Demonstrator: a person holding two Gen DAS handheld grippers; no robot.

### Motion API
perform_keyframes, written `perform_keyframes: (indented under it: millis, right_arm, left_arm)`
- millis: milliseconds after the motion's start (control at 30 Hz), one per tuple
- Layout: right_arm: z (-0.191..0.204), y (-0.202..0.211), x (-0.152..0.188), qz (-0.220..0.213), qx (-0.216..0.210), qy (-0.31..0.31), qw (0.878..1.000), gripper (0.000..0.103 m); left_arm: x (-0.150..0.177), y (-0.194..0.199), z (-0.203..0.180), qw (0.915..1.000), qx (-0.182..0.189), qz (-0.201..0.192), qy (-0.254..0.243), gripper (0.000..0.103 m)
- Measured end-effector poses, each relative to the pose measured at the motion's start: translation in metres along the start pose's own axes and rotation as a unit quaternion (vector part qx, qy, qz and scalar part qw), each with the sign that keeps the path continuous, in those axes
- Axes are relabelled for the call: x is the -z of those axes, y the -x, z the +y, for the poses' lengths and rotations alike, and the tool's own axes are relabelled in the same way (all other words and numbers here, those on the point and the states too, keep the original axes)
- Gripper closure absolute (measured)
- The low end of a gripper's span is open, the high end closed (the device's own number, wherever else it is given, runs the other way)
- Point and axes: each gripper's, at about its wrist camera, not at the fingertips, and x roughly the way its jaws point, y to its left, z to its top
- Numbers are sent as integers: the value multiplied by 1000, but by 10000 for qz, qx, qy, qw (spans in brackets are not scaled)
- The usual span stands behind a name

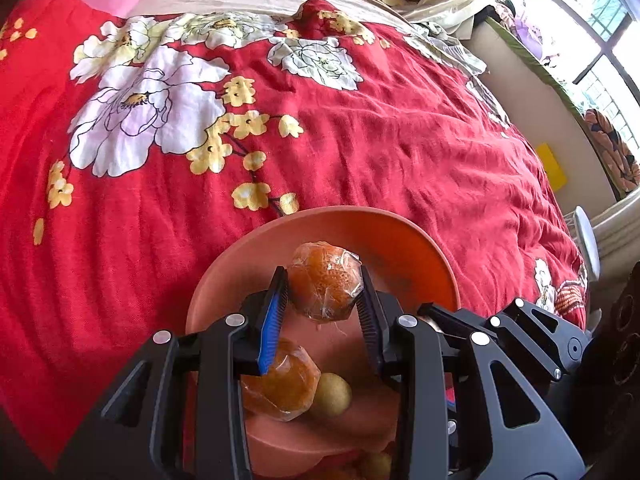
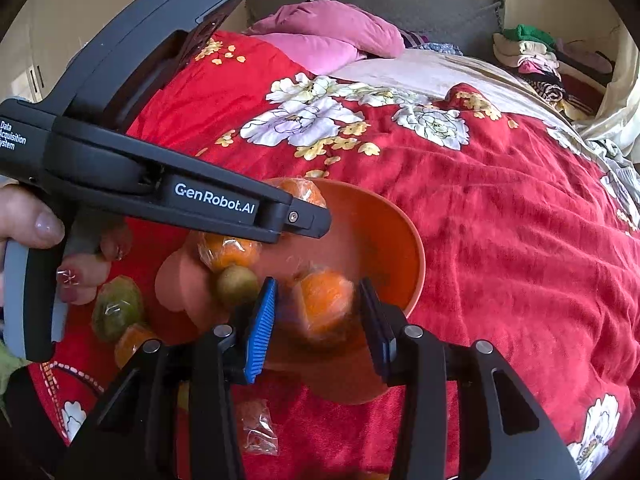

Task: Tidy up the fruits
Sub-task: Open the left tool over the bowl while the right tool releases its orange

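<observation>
The left gripper (image 1: 323, 292) holds a plastic-wrapped orange (image 1: 325, 285) between its pads, above the orange bowl (image 1: 404, 236) that sits on the red floral bedspread (image 1: 360, 140). Below its fingers, nearer the camera, a second wrapped orange (image 1: 280, 388) and a small greenish-brown fruit (image 1: 332, 394) lie on a lobed peach tray (image 1: 312, 436). The film is slick and crinkled, so the held orange could slide out of the pads, or the wrap alone could be pinched and tear.

The right gripper (image 2: 318, 312) stands narrowly apart, its pads clear of a blurred wrapped orange (image 2: 324, 304) between them, over the bowl's near wall (image 2: 412, 264); the blur suggests the fruit is dropping. It may bounce off the rim, or tip the bowl on the soft bedding.

Only the right wrist view shows the person's hand (image 2: 52, 248) on the left tool's handle, plus loose fruit left of the right gripper's fingers: a wrapped green fruit (image 2: 118, 308) and another orange (image 2: 134, 340) beside the tray. Only the left view shows the window side of the room (image 1: 592, 20).
</observation>
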Motion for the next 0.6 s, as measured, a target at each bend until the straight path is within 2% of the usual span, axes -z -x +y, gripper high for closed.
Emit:
perform_keyframes:
  millis: [300,600]
  right_arm:
    - [-1,8,1,-98,-19,-64,9999,52]
    - [-1,23,7,-209,-30,-173,9996,48]
  left_arm:
    - [0,-1,2,10000,-20,28,29,76]
    - [1,0,1,10000,-15,9,24,76]
